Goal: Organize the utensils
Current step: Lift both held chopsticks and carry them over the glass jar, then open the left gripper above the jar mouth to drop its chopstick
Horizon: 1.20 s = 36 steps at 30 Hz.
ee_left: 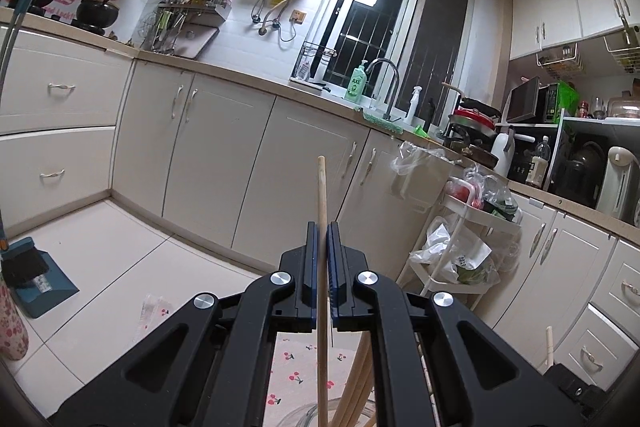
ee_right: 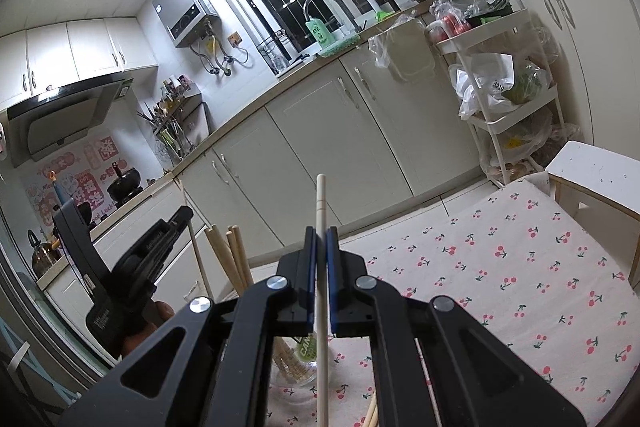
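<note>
1. A clear glass jar (ee_right: 294,373) with a green label stands on the cherry-print tablecloth (ee_right: 520,267), low in the right wrist view, partly hidden behind the right gripper's black frame. Several tan wooden chopsticks (ee_right: 234,255) rise out of it, leaning left, tips up.
2. The left black gripper with blue pads (ee_left: 323,227) is clamped on 1 tan wooden chopstick (ee_left: 321,187), which stands nearly upright between the pads; its rounded end sticks out well beyond the fingertips and its lower part runs down between the gripper's arms.
3. Below that gripper, more tan chopsticks (ee_left: 356,387) slant up from the jar's clear rim (ee_left: 296,417).
4. The right black gripper with blue pads (ee_right: 322,229) is closed on 1 pale cream chopstick (ee_right: 321,203), also upright, with a faint ring groove near its flat top end.
5. In the right wrist view, the left gripper's body sits just left of the jar's chopsticks.
</note>
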Tool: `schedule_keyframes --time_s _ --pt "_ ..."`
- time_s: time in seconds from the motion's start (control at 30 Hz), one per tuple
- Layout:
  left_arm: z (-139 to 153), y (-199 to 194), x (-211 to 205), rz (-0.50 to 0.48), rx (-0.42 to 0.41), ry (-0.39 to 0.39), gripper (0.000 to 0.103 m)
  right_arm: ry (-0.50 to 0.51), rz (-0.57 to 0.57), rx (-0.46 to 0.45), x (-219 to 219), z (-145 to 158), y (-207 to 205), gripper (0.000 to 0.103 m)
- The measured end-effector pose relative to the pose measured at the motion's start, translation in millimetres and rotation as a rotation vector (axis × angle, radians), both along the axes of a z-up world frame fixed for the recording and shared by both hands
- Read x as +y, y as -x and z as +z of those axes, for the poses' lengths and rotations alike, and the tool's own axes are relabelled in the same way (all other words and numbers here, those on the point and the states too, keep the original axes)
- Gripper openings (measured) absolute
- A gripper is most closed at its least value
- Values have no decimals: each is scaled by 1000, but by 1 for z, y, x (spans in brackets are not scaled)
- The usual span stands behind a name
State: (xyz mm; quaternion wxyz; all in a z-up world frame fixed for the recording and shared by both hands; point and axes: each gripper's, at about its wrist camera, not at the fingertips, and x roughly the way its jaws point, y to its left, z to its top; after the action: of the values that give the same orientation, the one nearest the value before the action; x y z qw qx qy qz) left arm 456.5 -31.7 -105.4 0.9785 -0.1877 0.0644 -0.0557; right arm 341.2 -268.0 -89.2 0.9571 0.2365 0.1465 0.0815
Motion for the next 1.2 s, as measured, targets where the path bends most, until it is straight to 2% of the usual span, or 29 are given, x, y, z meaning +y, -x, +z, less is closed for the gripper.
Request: schedule_keyframes --time_s 0.43,0.97,1.2 --pt "-10 35 -14 -52 34 -93 4 -29 29 -88 17 21 -13 6" --pt "-20 51 -11 -152 124 -194 5 -66 27 -170 34 41 -27 6" --pt "-16 60 0 -163 135 -206 18 -80 22 -227 47 56 -39 6"
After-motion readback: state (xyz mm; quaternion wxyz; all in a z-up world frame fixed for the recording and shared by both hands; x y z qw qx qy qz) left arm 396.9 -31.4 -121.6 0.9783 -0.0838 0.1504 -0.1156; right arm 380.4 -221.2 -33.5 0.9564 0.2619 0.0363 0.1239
